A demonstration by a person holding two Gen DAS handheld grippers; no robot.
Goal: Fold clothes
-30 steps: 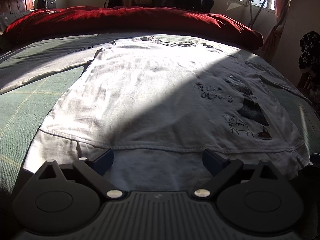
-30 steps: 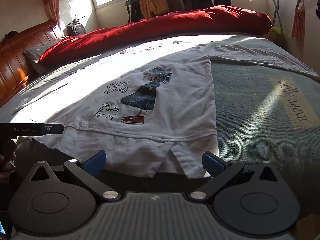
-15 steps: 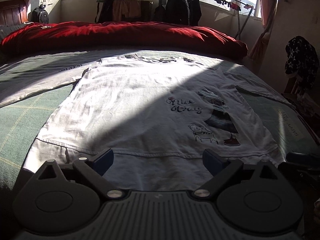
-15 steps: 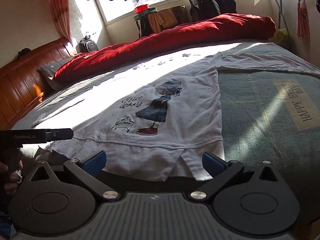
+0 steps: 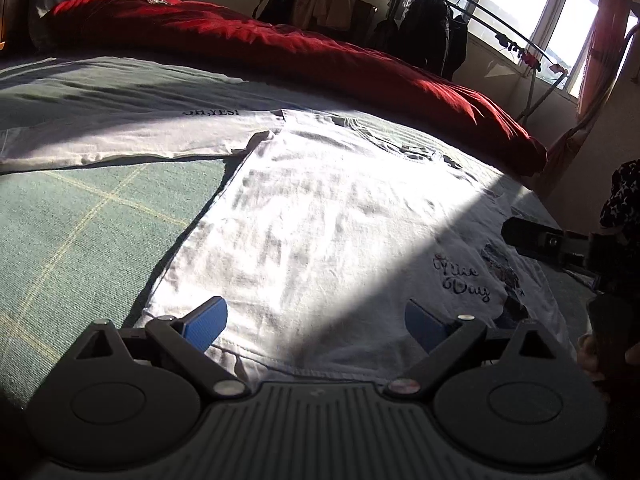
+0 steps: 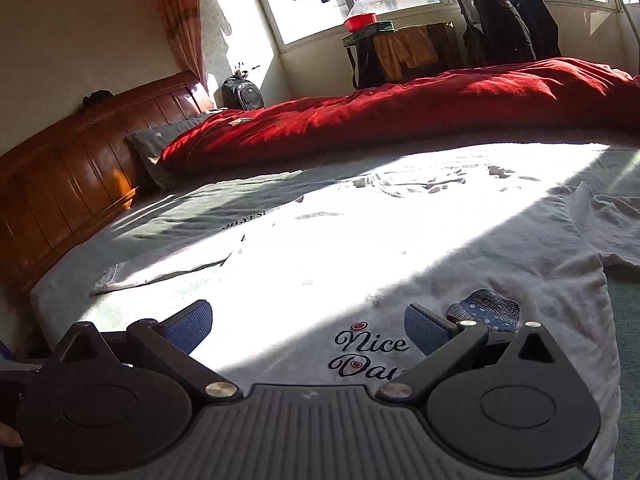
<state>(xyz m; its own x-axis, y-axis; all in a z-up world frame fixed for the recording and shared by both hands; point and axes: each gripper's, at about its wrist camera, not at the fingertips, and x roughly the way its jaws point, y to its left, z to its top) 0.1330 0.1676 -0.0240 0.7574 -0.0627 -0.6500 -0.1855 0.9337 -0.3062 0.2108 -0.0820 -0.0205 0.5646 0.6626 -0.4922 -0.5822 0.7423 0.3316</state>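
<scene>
The left tongs (image 5: pixel 316 326) stand wide open with nothing between their blue-padded fingers (image 5: pixel 206 322), low over the hem end of the white long-sleeved cotton shirt with a printed cartoon figure (image 5: pixel 328 216). The right tongs (image 6: pixel 308 326) are equally wide open and empty, poised above the same shirt just beside its black "Nice Day" lettering (image 6: pixel 370 354). The shirt lies flat, front up, on the green checked bedspread (image 5: pixel 88 232), half in bright sun and half in shadow. The left wrist view alone shows the shirt's hem edge close under the tongs, the bare bedspread to the shirt's left, and, past the lettering at the shirt's right side, the dark body of the other handheld tool (image 5: pixel 560 246) with part of a hand (image 5: pixel 592 356) below it. The right wrist view alone shows the blue spotted hat of the print (image 6: pixel 486 308) right next to its right finger, one sleeve (image 6: pixel 616 232) spread out to the shirt's right, and the brown wooden headboard (image 6: pixel 68 184) far to the shirt's left. Both views show the sleeve marked "OH,YES!" (image 5: pixel 120 140) stretched leftward and, beyond the shirt's collar, the rumpled red quilt (image 5: pixel 280 52), with dark coats hanging on a rack (image 6: pixel 512 24) by the sunlit windows behind it.
</scene>
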